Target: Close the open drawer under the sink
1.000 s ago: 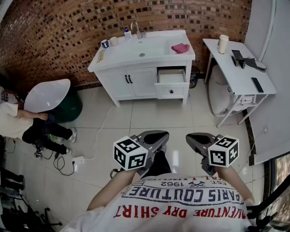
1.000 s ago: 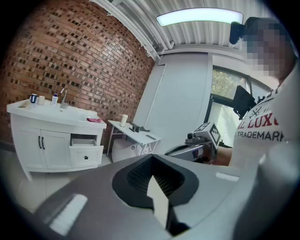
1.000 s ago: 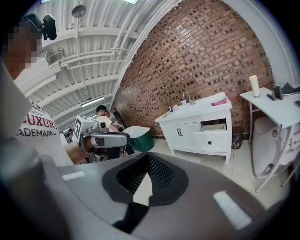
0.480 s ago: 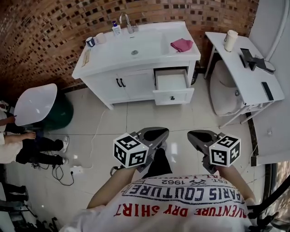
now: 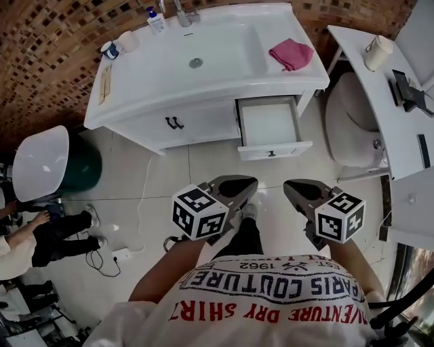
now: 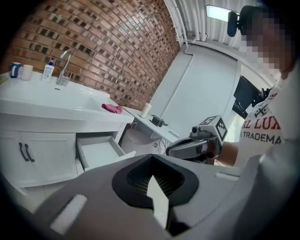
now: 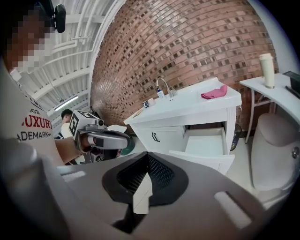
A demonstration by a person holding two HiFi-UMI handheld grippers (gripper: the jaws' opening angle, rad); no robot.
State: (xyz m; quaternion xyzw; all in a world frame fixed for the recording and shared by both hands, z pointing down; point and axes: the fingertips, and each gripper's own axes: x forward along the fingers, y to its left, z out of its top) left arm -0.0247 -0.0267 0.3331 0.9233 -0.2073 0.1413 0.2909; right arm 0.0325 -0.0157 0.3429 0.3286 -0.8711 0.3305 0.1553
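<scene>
**Drawer Stands Open at the Vanity, Both Grippers Closed and Empty**

I stand on the pale tiled floor (image 5: 203,169), looking steeply down at a white vanity (image 5: 146,122) set against a brick wall (image 5: 47,61). The drawer (image 5: 270,125) is pulled out toward me on the vanity's right side, just right of the cabinet doors with their two dark handles (image 5: 174,123). Its white front panel carries a small dark knob (image 5: 271,153).

My left hand-held gripper (image 5: 234,186) and my right hand-held gripper (image 5: 303,190) hang side by side over the floor, near my body and well apart from the drawer. Each one's own view shows its jaws pressed together with nothing between them. The marker cubes face up toward my head.

On the vanity top, a pink cloth (image 5: 291,54) lies right of the sink (image 5: 203,57), above the drawer. At the far edge stand a faucet (image 5: 180,12) and a soap bottle (image 5: 156,20), with two cups (image 5: 108,49) to their left.

At the right a white desk (image 5: 380,95) holds a pale cup (image 5: 378,52) and some dark items. At the left a white basin (image 5: 41,152) rests on a green tub (image 5: 85,166), and a person (image 5: 47,237) crouches near it.
</scene>
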